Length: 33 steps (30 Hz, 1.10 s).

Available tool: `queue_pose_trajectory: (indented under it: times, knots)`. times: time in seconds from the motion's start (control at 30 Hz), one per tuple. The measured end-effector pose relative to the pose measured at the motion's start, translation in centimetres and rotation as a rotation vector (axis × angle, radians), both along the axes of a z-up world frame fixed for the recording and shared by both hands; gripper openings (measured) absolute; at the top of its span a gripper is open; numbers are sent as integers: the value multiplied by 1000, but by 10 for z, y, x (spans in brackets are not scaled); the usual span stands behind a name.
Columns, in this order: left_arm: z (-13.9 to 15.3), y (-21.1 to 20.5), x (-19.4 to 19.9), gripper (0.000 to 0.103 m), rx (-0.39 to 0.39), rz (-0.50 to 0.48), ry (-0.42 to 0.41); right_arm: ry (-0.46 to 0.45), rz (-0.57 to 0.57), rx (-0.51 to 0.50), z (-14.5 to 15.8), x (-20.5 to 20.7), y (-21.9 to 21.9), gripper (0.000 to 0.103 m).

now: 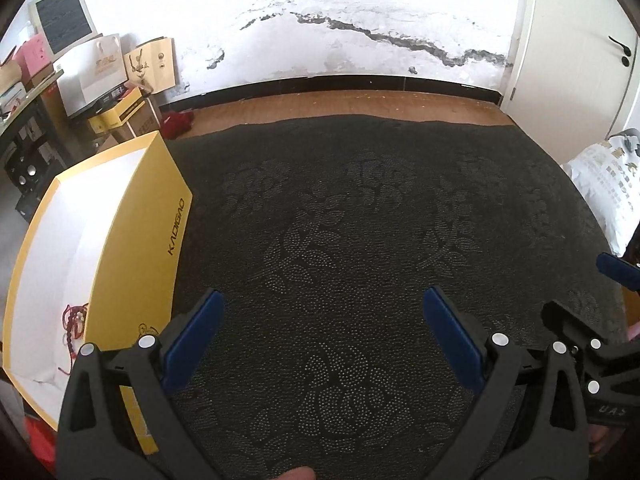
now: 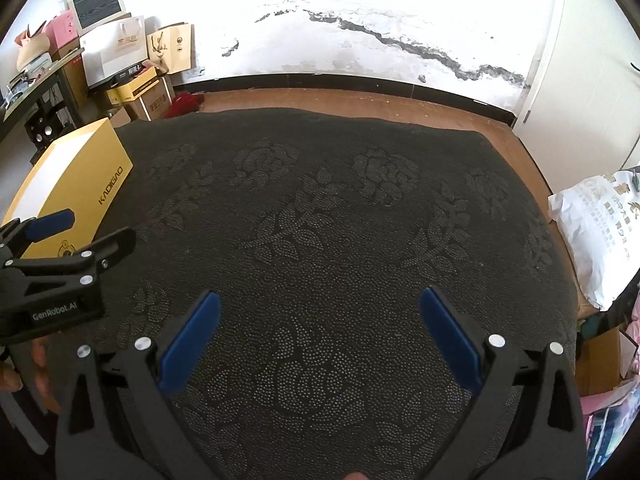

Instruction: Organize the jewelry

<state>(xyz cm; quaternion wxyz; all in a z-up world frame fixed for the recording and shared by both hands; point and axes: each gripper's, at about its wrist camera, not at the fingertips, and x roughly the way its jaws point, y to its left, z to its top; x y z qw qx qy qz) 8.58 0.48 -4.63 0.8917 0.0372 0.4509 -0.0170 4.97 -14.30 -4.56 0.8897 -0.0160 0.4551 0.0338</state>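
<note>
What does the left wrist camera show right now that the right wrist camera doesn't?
Only the left wrist view looks down into the yellow box: its white interior holds red corded jewelry near the close end. It also catches the door handle.

Only the right wrist view shows the left gripper from outside, reaching beside the box, whose interior contents are hidden here.

Both show the dark floral mat, the cracked white wall, the white printed bag, and each camera's own open, empty gripper, right gripper included.

Red cords (image 1: pixel 74 326) in the yellow box (image 1: pixel 132 240), perhaps bracelets, too small to tell.
</note>
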Motion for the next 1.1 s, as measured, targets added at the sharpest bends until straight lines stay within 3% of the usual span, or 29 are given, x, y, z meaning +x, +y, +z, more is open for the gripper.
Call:
queue_pose_trajectory:
  times: [1.1]
  knots:
    - [2,4,-1,97,3,-5,-6,-2,9,-3,2,1,2,96]
